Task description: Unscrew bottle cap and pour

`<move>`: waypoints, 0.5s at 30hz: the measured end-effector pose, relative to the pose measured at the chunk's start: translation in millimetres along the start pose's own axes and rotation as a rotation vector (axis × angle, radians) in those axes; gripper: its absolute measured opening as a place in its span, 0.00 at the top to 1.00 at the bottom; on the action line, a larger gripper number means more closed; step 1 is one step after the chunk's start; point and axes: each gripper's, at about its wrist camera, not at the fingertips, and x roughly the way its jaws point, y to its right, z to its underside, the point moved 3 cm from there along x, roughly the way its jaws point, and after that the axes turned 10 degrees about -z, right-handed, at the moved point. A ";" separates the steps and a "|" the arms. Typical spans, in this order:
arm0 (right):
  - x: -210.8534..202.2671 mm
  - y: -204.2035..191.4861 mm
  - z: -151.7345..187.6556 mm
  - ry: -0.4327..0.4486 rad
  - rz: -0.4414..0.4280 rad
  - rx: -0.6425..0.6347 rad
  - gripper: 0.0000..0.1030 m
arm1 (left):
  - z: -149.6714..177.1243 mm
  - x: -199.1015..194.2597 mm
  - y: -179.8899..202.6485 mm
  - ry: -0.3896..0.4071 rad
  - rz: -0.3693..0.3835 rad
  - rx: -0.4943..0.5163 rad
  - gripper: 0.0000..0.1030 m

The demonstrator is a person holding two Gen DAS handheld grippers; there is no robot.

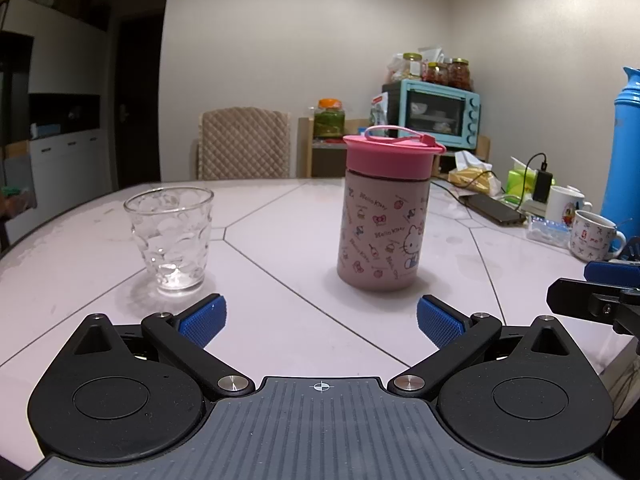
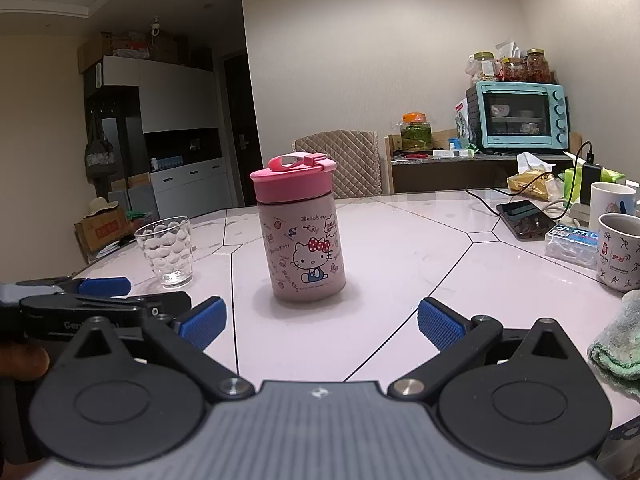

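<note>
1. Left wrist view: the left gripper [image 1: 322, 320] is spread wide, its blue pads [image 1: 438, 326] far apart with nothing between them, hovering low over the near edge of the white table [image 1: 280, 320].
2. Just beyond it, right of centre, the Hello Kitty bottle [image 1: 382, 236] stands upright on the table, with its pink cap [image 1: 392, 156] screwed on and a strap looped over the top.
3. To the left of the bottle and well apart from it stands a dimpled drinking glass [image 1: 170, 236], upright and apparently empty.
4. At the right edge of this view, the right gripper [image 1: 600, 292] shows in part.
5. Right wrist view: the right gripper [image 2: 322, 320] is equally wide open and holds nothing; the bottle [image 2: 306, 248] stands just beyond it, slightly left of centre, untouched.
6. The glass [image 2: 168, 252] is farther left, and the left gripper [image 2: 100, 296] enters low at the left edge.
7. Far right on the table are two printed mugs [image 2: 618, 256], a phone [image 2: 524, 220] on a cable, and a green cloth [image 2: 618, 340]; a teal toaster oven [image 2: 520, 116] sits on a shelf against the wall.
</note>
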 end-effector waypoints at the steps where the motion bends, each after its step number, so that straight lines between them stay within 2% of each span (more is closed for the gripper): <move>1: 0.3 0.0 0.0 -0.001 0.000 0.000 0.00 | -0.1 0.1 -0.3 0.000 0.000 0.000 0.00; 15: 4.7 1.7 0.3 -0.009 -0.001 0.005 0.00 | 2.2 0.8 0.5 0.001 0.008 0.006 0.00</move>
